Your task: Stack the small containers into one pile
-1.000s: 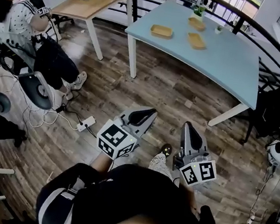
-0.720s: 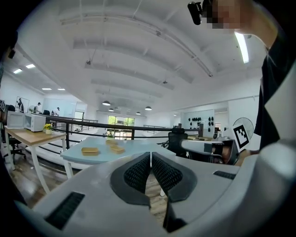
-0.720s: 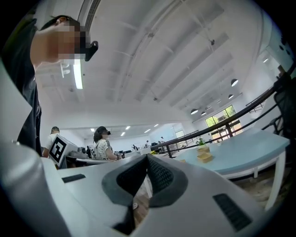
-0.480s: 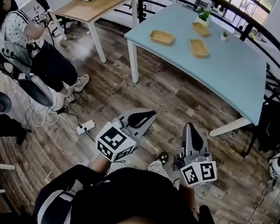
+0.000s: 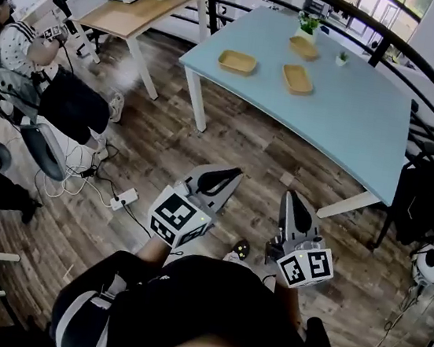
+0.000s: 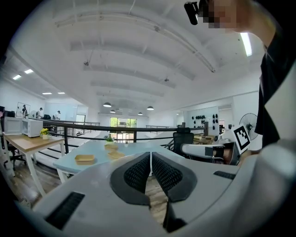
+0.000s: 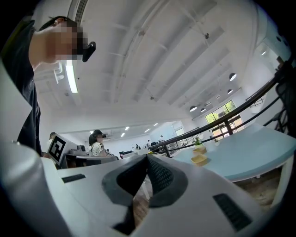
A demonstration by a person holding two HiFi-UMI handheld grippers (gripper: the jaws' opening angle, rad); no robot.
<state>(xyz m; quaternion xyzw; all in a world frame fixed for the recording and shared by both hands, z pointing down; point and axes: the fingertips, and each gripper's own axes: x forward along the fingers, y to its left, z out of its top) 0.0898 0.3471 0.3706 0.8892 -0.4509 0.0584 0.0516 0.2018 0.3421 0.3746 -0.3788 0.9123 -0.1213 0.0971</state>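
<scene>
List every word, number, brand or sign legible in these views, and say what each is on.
No readable text in any view.
Left gripper and right gripper: black-and-white square markers on their cubes, patterns only, no letters or digits.
Far wall in the left gripper view: dark shapes, too small to read.

Wood floor (image 5: 237, 140) lies open up to the bench (image 5: 357, 132). Bench's near half is bare (small containers (image 5: 238, 62) and plant pot (image 5: 305, 23) crowd the far end); black railing (image 5: 212, 1) stands just behind.
</scene>
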